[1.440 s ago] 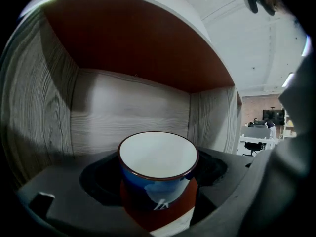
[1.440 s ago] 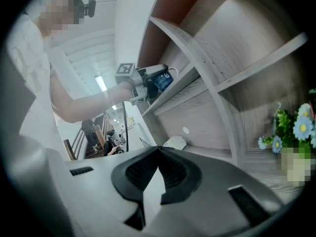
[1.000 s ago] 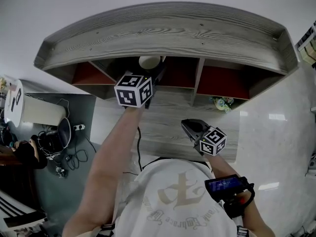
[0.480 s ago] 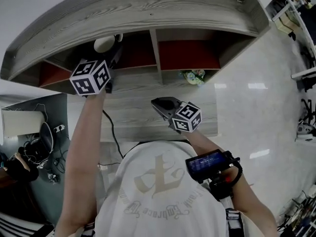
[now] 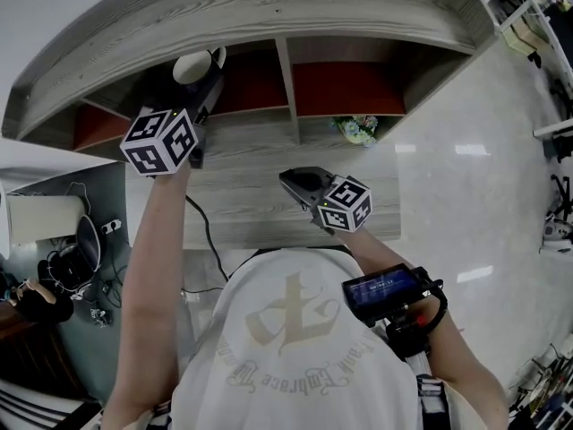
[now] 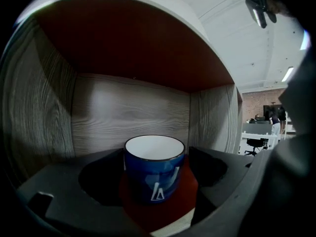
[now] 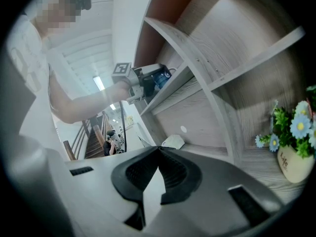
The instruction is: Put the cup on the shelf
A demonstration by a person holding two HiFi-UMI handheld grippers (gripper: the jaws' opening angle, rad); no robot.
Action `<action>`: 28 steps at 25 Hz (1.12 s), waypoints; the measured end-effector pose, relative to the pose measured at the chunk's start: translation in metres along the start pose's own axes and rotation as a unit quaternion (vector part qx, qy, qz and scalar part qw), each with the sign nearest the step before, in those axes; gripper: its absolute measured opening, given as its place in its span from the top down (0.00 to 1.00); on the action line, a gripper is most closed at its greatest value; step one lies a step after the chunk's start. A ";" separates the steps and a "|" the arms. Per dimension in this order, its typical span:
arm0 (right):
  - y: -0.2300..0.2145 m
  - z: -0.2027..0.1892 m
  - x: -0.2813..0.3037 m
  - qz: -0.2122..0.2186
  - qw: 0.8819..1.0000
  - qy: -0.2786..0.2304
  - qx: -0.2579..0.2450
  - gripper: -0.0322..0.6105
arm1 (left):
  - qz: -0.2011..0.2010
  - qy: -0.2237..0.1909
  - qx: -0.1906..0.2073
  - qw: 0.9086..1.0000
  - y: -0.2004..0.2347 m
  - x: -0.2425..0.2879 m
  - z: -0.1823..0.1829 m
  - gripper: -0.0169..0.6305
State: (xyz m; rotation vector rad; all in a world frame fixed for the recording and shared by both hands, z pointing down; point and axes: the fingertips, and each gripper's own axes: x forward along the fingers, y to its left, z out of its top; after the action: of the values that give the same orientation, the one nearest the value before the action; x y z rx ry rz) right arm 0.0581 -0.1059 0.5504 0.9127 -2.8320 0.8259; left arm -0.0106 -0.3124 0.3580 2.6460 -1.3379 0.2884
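Observation:
A blue cup (image 6: 154,174) with a white inside and a white mark stands upright between the jaws of my left gripper (image 6: 157,157), which is shut on it. It sits at the mouth of an upper shelf compartment (image 6: 128,115) with wood walls and red panels, low over the red floor. In the head view the cup (image 5: 192,65) shows above the left gripper (image 5: 206,92) at the grey wooden shelf (image 5: 269,16). My right gripper (image 5: 288,180) hangs lower, in front of the shelf. Its jaws (image 7: 159,149) meet, with nothing between them.
A small pot of flowers (image 5: 356,129) stands in a lower compartment to the right, also seen in the right gripper view (image 7: 294,142). A white scrap (image 7: 173,141) lies on the lower board. A black cable (image 5: 204,240) hangs below. Pale floor (image 5: 483,195) lies to the right.
The head view has swung, so the shelf now sits further left. My left gripper keeps the cup at the same compartment. The right gripper has barely moved.

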 end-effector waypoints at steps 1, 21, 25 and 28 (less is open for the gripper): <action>0.000 0.001 0.001 0.000 1.000 0.000 0.000 0.95 | 0.001 -0.002 0.004 1.000 -0.001 -0.004 0.000 0.32; 0.015 0.010 0.010 0.010 1.000 0.002 -0.019 0.95 | -0.002 -0.021 -0.016 1.000 -0.010 -0.070 -0.032 0.58; 0.017 0.014 0.009 0.007 1.000 0.000 -0.022 0.95 | -0.002 -0.014 -0.024 1.000 -0.013 -0.082 -0.047 0.67; 0.018 0.015 0.009 0.004 1.000 -0.002 -0.024 0.95 | -0.005 -0.010 -0.032 0.999 -0.017 -0.091 -0.061 0.67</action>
State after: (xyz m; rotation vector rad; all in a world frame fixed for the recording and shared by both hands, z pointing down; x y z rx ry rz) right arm 0.0421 -0.1058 0.5308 0.8976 -2.8485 0.7536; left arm -0.0554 -0.2176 0.3936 2.6086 -1.3177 0.2157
